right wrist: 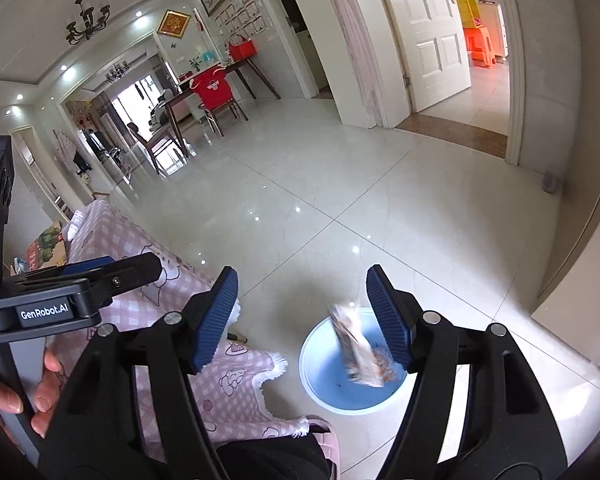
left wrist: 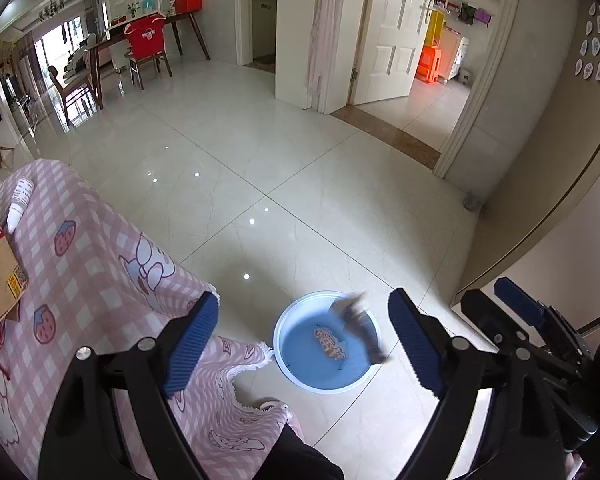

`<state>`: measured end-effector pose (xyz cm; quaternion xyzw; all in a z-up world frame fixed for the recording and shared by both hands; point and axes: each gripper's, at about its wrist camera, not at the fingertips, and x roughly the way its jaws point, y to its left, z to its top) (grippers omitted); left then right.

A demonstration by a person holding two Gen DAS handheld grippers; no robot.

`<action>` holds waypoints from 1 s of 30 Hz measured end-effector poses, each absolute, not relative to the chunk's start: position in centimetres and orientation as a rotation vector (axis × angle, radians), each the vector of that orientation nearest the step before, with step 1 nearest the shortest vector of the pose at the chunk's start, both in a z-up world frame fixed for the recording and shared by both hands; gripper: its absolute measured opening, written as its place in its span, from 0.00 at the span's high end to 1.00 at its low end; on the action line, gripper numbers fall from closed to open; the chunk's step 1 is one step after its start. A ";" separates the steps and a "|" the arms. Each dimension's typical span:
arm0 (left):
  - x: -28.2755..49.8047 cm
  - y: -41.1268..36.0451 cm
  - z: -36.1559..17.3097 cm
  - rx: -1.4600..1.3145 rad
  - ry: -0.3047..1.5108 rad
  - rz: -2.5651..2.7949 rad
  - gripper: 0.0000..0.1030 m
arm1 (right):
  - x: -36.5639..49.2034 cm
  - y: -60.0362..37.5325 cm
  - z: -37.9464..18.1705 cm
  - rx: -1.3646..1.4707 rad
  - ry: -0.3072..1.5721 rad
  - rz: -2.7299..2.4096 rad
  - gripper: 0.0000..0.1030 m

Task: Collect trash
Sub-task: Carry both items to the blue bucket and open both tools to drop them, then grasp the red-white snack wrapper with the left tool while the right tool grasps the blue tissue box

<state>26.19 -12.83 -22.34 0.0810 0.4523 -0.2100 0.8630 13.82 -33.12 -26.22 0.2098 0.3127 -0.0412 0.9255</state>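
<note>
Looks partly done. Can see a blurry scrap of trash right above the blue bin, most likely dropping in. Can also see one orange wrapper flat on the bin's bottom. Holds nothing in the left gripper, with jaws wide open. Holds nothing in the right gripper either, with jaws wide open too, right above the bin and the scrap. Hangs both grippers side by side, near each other but apart. Leaves a white bottle on the far left end of the table with the pink checked cloth; cannot tell if trash or not. Shows a box at the far left past the table, too cut off to judge. Finds no other trash on the shiny floor. Has the table edge on the left, with the cloth's frilly corner just beside the bin. Has a wall and a door frame on the right, well apart from the bin. Gives lots of open floor far ahead, and free air above the bin for lifting up and swinging left to the table.
</note>
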 end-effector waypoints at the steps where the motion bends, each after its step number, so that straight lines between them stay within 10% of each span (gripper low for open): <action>1: 26.0 -12.7 -22.2 0.172 0.947 -0.436 0.17 | 13.7 -33.0 -26.1 0.430 0.641 -0.080 0.35; 30: 20.1 18.6 -17.9 0.178 0.859 -0.009 0.16 | 16.7 -7.0 -17.7 0.220 0.659 0.474 0.35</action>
